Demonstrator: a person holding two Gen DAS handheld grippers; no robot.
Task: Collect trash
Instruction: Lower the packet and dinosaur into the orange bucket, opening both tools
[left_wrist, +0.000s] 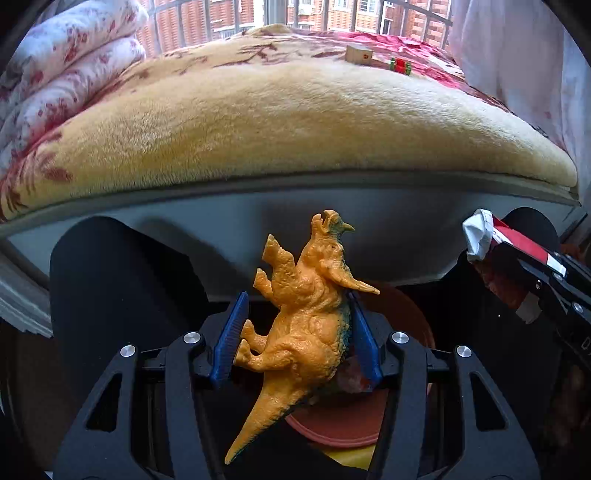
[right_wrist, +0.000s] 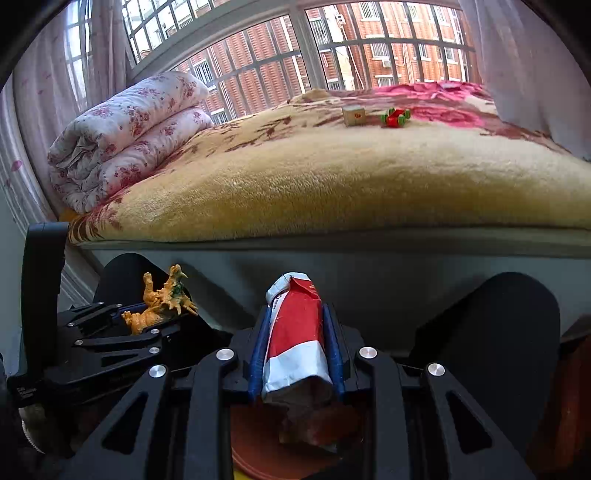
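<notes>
While aimed down past the bed (left_wrist: 295, 129): left gripper (left_wrist: 295, 332) clamped on orange dinosaur (left_wrist: 306, 314); right gripper (right_wrist: 297, 350) clamped on red-white wrapper (right_wrist: 295, 332); reddish bin rim (left_wrist: 332, 435) below both.

My left gripper (left_wrist: 295, 332) and the orange dinosaur (left_wrist: 310, 317) in it are covering most of the reddish-brown round thing (left_wrist: 332, 428) below, so I am not making out what it is. My right gripper (right_wrist: 295, 347) and its red-and-white wrapper (right_wrist: 295, 332) are hiding the same in the right wrist view. The small cube (right_wrist: 354, 115) and the red-and-green toy (right_wrist: 395, 117) on the bed (right_wrist: 332, 184) are showing too small for detail. The folded quilt (left_wrist: 66, 74) is running off the left wrist view's edge.
</notes>
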